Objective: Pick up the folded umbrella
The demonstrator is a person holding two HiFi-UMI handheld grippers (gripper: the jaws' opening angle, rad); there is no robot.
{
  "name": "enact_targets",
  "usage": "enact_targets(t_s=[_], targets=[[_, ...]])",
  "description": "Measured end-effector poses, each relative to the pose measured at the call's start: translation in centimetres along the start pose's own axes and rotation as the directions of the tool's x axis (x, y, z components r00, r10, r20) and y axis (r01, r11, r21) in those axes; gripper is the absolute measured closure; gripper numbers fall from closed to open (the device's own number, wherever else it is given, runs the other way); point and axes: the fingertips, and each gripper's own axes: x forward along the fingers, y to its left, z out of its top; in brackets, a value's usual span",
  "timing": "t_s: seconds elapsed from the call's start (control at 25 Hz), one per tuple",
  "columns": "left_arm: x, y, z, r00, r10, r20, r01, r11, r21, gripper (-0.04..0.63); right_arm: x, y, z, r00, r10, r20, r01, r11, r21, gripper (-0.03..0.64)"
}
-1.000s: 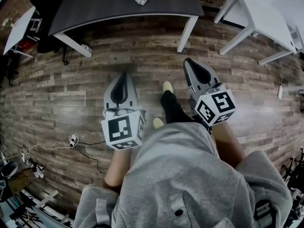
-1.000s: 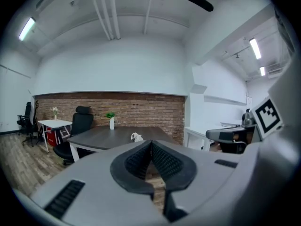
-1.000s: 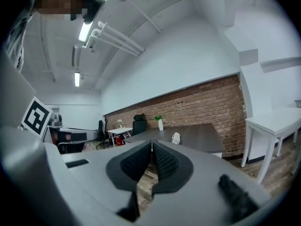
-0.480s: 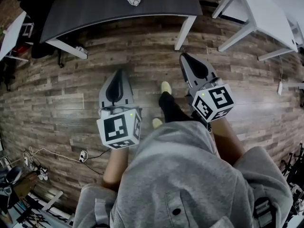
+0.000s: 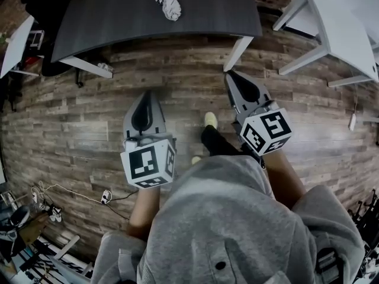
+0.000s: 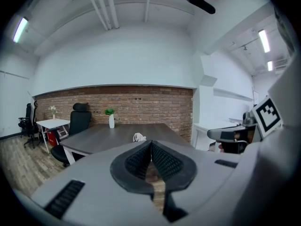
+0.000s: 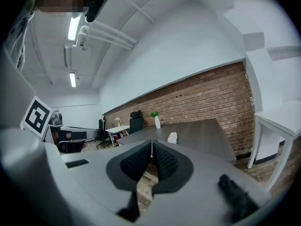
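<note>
Head view: the umbrella (image 5: 168, 0) is seen lying on the table (image 5: 106, 16), well ahead of the left gripper (image 5: 147, 94) and right gripper (image 5: 233, 76), whose jaws are pressed together and empty. The white bundle is judged light, soft and loosely folded, and best gripped across its middle.
</note>
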Motion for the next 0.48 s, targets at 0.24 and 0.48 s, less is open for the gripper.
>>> enact_targets(t_s=[0.24,0.48], targets=[[3.3,0.1,1.6,1.000,0.014,-0.006,-0.014,1.000,-0.004,0.581,2.5,-2.2,1.7,1.000,0.020,0.011,-0.020,1.000,0.006,0.592],[6.5,0.0,2.7,0.999,0.027,-0.017,-0.027,1.000,-0.012,0.581,4.7,-4.7,2.8,1.000,0.031,0.004,-0.031,1.000,0.002,0.592]])
